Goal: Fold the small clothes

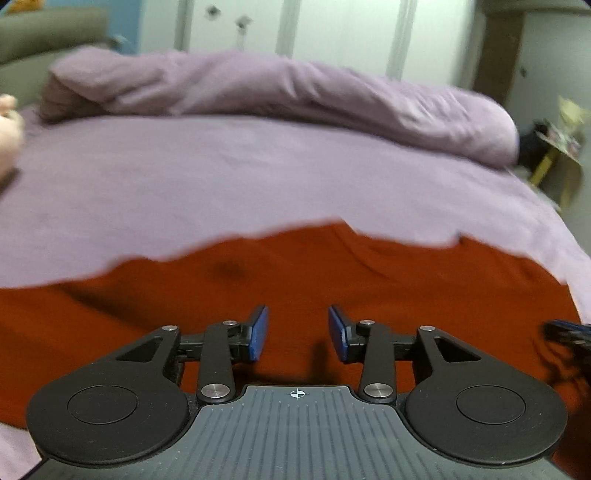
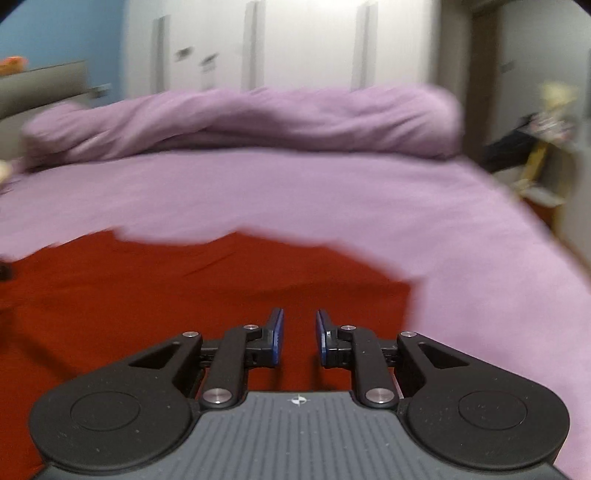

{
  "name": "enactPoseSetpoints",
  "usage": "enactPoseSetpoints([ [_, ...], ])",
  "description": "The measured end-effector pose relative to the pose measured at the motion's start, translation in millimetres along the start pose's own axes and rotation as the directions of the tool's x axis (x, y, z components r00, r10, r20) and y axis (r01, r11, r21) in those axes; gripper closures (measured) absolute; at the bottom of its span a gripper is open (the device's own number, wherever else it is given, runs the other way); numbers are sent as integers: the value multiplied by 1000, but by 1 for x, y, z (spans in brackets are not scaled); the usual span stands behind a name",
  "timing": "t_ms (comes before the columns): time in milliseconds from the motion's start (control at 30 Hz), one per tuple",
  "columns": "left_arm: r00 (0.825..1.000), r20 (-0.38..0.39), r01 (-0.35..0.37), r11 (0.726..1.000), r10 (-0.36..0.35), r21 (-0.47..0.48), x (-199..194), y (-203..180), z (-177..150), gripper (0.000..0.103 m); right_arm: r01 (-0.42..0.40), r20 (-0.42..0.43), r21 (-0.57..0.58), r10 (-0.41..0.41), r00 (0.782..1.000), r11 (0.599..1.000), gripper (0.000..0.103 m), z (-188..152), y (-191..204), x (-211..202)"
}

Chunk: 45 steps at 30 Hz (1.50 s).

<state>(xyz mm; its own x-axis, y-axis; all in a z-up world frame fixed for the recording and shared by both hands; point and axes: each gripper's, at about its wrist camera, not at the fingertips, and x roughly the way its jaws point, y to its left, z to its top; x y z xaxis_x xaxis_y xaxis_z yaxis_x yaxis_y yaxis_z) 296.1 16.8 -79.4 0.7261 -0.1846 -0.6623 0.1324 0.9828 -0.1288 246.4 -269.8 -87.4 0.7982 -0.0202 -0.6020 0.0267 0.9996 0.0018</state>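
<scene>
Fingers parted, both grippers | red garment cropped; edges blurred

I've got a lilac bed filling the view, a rumpled duvet bunched along its far side, white wardrobe doors behind.

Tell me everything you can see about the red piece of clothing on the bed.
The red garment is a plain orange-red soft cloth with no print visible, spread mostly flat on the lilac bed sheet with shallow wrinkles and a wavy far edge. Its type is unclear; the near part is hidden. The left tool and right tool sit open over it, with nothing between their fingers. Whether they touch the cloth cannot be told.
</scene>
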Motion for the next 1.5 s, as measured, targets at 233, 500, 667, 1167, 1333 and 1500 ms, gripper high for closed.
enactPoseSetpoints([
  [233,999,-32,5,999,-4,46,27,0,-10,47,97,-42,-37,-99,994,995,93,-21,-11,22],
  [500,995,-30,89,995,-91,-55,30,27,-12,41,166,-28,-89,-169,985,982,103,-23,-12,27],
  [667,997,-64,45,990,-54,-136,5,55,-13,36,188,-58,-142,-198,978,972,96,-19,8,13],
  [1167,951,20,-147,506,309,-850,-144,322,-111,45,-91,-108,197,114,987,976,55,-84,31,-114],
  [1333,950,99,-27,394,295,-919,-137,362,-115,54,-96,-117,206,122,986,974,55,-72,41,-109],
  [1500,954,95,12,282,284,-959,-125,382,-126,94,-99,-124,192,124,984,976,55,-72,50,-109],
])
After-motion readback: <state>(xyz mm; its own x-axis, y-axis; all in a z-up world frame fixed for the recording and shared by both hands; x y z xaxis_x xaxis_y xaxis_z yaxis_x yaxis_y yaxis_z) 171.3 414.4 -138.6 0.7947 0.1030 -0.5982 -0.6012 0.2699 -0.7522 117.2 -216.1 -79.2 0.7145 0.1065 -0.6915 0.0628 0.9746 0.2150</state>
